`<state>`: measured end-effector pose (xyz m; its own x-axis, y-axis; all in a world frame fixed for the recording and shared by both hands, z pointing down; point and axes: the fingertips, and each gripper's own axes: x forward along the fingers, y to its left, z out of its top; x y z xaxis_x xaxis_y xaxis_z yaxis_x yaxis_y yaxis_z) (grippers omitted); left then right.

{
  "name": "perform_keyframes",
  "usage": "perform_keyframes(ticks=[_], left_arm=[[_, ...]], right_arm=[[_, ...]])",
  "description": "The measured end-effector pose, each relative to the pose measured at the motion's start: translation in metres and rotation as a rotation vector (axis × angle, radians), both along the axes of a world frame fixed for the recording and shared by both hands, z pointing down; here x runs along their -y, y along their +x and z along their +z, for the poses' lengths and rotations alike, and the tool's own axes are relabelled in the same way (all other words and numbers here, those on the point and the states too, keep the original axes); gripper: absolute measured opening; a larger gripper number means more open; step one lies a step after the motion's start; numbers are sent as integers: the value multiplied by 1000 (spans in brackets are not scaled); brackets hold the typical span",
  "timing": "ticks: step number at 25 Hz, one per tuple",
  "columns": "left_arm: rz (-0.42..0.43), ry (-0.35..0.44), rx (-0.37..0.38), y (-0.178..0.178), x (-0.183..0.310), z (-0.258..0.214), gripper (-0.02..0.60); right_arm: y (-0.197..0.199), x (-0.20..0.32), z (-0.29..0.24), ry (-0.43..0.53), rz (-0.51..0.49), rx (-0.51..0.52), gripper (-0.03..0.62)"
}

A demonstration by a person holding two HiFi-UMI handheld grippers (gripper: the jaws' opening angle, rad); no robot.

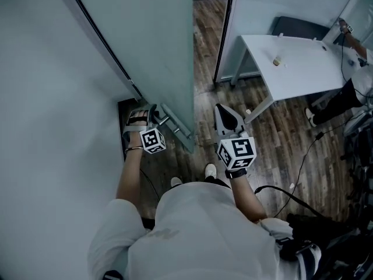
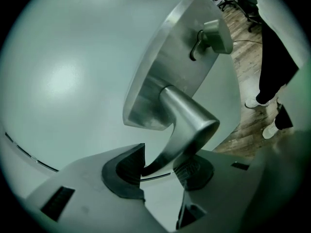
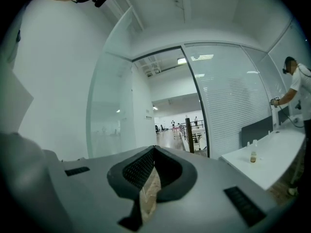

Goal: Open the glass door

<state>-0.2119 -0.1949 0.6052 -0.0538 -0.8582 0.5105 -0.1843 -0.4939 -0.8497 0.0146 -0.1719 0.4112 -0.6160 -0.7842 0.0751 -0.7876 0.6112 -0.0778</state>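
head view: white table (image 1: 303,77) right of glass door (image 1: 157,45), cable (image 1: 303,161) across floor (image 1: 280,130).

White table (image 1: 303,74) with a small bottle (image 1: 278,60) on it; a person (image 1: 339,101) stands at its end

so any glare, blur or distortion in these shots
left gripper view: fisheye bulges the handle plate, soft glare patch on the frosted glass door, bright sheen along the lever; right gripper view: door frame bows, ceiling lights glare white; head view: dim, bluish, fairly sharp
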Motion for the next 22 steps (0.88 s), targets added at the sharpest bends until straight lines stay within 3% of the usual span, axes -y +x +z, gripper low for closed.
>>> perform_keyframes(ticks=[7, 18, 22], left_arm=[[4, -29, 37, -28, -35, 10, 140], [-26, -110, 262, -83, -81, 8, 152], [-19, -108, 304, -105, -102, 10, 162]], right_arm=[[-39, -19, 1, 13, -137, -2, 3], [-107, -59, 10, -4, -360, -43, 3], [-133, -80, 17, 9, -451, -64, 3]])
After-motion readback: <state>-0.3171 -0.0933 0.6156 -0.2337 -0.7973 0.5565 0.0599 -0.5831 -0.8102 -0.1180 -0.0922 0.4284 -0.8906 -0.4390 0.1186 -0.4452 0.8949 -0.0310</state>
